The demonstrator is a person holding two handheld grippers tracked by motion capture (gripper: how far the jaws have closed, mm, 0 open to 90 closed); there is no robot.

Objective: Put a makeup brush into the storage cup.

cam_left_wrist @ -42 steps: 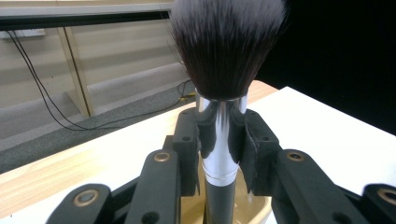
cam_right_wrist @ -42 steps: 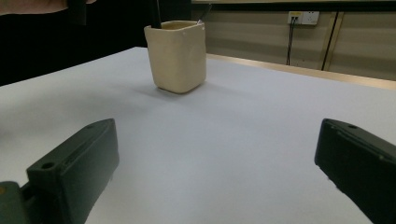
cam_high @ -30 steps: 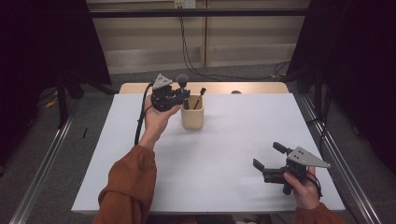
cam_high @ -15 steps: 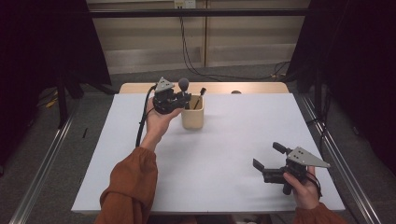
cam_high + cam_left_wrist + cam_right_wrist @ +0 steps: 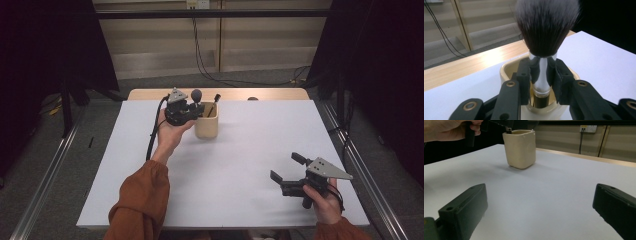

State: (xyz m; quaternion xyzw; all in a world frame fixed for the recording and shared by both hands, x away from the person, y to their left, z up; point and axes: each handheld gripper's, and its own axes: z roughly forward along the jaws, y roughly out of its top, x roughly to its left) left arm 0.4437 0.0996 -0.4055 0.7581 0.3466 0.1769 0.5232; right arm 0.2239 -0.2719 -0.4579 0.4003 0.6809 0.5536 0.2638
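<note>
Tongs on the right (image 5: 284,174) sat nearest us, low over the near right part of the white counter (image 5: 250,165), spread wide with nothing between them; in the right gripper view both black jaws framed bare white surface. We noted that hand as idle and well apart from the work.

Farther out, past the middle of the counter, stood the cream cup (image 5: 206,120), upright, near the far edge. The left tongs (image 5: 196,108) were held at the cup's left side, reaching over its rim. They were pinching the makeup brush (image 5: 543,37) by its silver ferrule (image 5: 540,75), bristles up and the dark handle pointing down into the cup's mouth. The brush stood roughly upright, its head above the rim. A second, thinner brush (image 5: 215,102) leaned in the cup, its tip sticking out toward the far side.

We judged the step in hand to be either lowering the big brush into the cup or lifting it out; the pictures marked for this moment did not settle which. If it was going in, the next move would call for easing the handle straight down clear of the thin brush, then spreading the tongs only once the handle had bottomed, so the top-heavy head would not tip the cup.

Beyond the white sheet a strip of bare wood (image 5: 280,93) showed, then floor and cables.
</note>
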